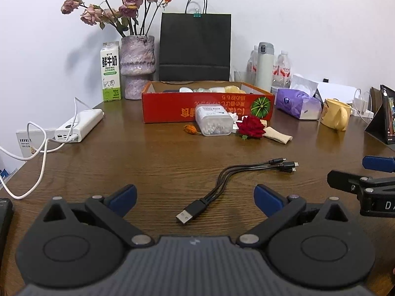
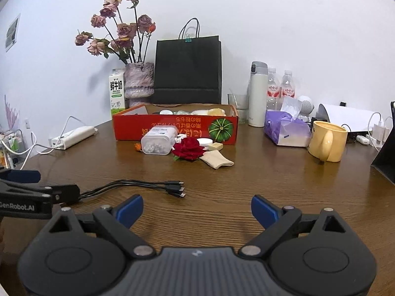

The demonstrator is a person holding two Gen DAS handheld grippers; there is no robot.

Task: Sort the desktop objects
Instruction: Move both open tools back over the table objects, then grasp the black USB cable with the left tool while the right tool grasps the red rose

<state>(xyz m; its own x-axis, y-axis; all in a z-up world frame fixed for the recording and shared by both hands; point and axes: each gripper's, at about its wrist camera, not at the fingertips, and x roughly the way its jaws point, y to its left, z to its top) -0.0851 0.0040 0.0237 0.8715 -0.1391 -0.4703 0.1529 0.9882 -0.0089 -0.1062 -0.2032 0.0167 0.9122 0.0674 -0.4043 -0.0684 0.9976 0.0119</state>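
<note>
A black multi-head USB cable (image 1: 232,185) lies on the wooden table, its USB plug just ahead of my open, empty left gripper (image 1: 195,199). The cable also shows in the right wrist view (image 2: 138,186), left of my open, empty right gripper (image 2: 197,211). A red cardboard box (image 1: 172,106) holding small items stands at the table's middle back. In front of it lie a clear plastic box of beads (image 1: 214,120), a red rose (image 1: 251,127), a beige cloth (image 1: 277,135) and a small orange flower (image 1: 191,129).
A white power bank (image 1: 79,125) with white cables sits at the left. A vase of dried roses (image 1: 137,66), milk carton (image 1: 110,71) and black paper bag (image 1: 195,46) stand behind. A tissue pack (image 2: 286,130), yellow mug (image 2: 325,144), thermos and bottles are at the right.
</note>
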